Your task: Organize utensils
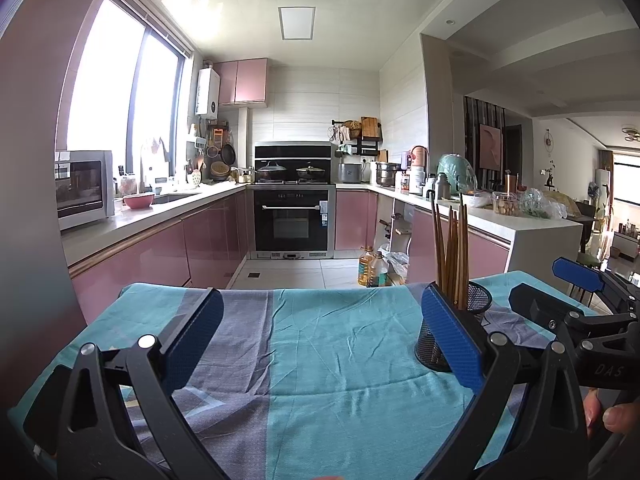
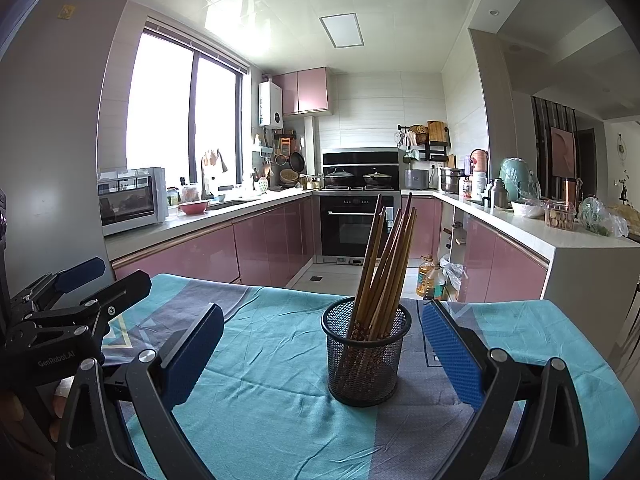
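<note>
Left wrist: mesh cup [image 1: 476,304] half hidden behind open left tongs [image 1: 320,336]

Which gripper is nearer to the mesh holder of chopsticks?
Right. The right gripper is open with the mesh holder straight ahead between its fingers. The left gripper, also open, sits off to the holder's left, facing bare cloth.

Wooden chopsticks [image 2: 384,276]; black wire-mesh holder [image 2: 365,360]; creased matt cloth [image 2: 260,380].

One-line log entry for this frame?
left gripper: open, empty | right gripper: open, empty | chopsticks: upright in mesh holder | tablecloth: no loose utensils visible
</note>
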Motion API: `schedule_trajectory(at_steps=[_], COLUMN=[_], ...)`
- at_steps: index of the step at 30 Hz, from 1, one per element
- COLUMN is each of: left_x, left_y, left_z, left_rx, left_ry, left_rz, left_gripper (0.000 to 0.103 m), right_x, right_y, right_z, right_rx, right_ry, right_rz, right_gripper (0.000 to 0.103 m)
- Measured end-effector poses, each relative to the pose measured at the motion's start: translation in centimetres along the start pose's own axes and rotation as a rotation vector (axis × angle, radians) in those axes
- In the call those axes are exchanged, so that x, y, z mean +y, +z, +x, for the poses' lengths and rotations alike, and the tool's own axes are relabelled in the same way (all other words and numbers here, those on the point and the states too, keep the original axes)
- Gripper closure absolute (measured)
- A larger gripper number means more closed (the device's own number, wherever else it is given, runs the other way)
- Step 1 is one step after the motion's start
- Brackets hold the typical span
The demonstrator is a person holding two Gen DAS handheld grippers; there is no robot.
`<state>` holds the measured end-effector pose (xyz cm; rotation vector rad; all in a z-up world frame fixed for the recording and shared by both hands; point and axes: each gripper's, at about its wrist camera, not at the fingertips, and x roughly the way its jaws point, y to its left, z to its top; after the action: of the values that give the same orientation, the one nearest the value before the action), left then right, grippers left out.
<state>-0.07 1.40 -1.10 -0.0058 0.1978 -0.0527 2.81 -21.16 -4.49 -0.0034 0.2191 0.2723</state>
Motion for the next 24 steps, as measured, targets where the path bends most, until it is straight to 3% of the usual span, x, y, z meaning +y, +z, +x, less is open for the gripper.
schedule_trajectory(at_steps=[24], left_x=[0.02], left_y=[-0.02], left_z=[0.08], left_rx=[0.002], left_ry=[0.001], left_rz=[-0.001], left_gripper=[0.006], right_x=[0.05], right_y=[0.01], right_z=[-0.04], right_rx=[-0.001], right_ry=[-0.001], right_rz=[0.002], right_gripper=[0.007])
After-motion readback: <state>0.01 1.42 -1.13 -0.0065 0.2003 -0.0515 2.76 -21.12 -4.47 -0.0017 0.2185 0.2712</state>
